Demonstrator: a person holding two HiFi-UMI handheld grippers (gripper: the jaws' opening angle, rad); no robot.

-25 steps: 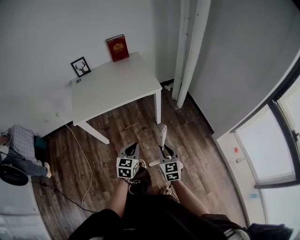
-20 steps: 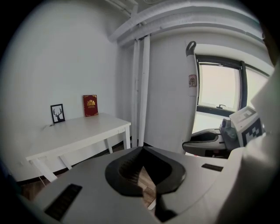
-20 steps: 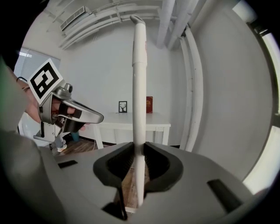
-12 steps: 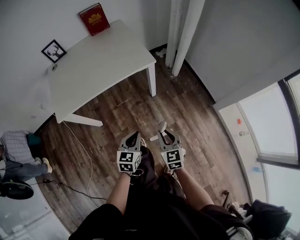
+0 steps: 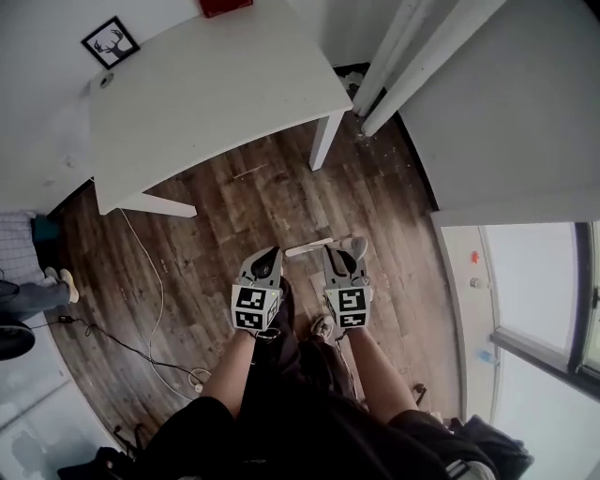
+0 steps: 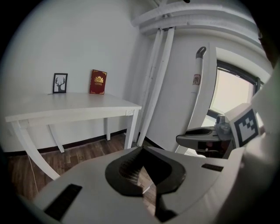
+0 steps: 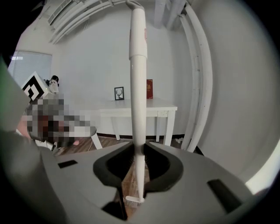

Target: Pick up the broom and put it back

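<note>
My right gripper (image 5: pixel 342 248) is shut on the broom's white handle (image 5: pixel 309 248), which shows in the head view as a short pale bar just ahead of both grippers. In the right gripper view the handle (image 7: pixel 138 78) stands upright between the jaws of my right gripper (image 7: pixel 138 146), and its lower end sticks out just behind them. The broom's head is out of sight. My left gripper (image 5: pixel 272 255) hangs beside it on the left, shut and empty. In the left gripper view, past my left gripper (image 6: pixel 141 151), the handle (image 6: pixel 202 83) rises at the right.
A white table (image 5: pixel 206 94) stands ahead by the wall with a framed picture (image 5: pixel 111 39) and a red book (image 5: pixel 225 6) on it. White pipes (image 5: pixel 412 56) run up the corner. A cable (image 5: pixel 155 309) trails over the wood floor, and a window (image 5: pixel 534 300) is on the right.
Both grippers have sunk and the head view has tipped further down. The handle, held throughout, now lies crosswise ahead of the grippers instead of pointing away.
</note>
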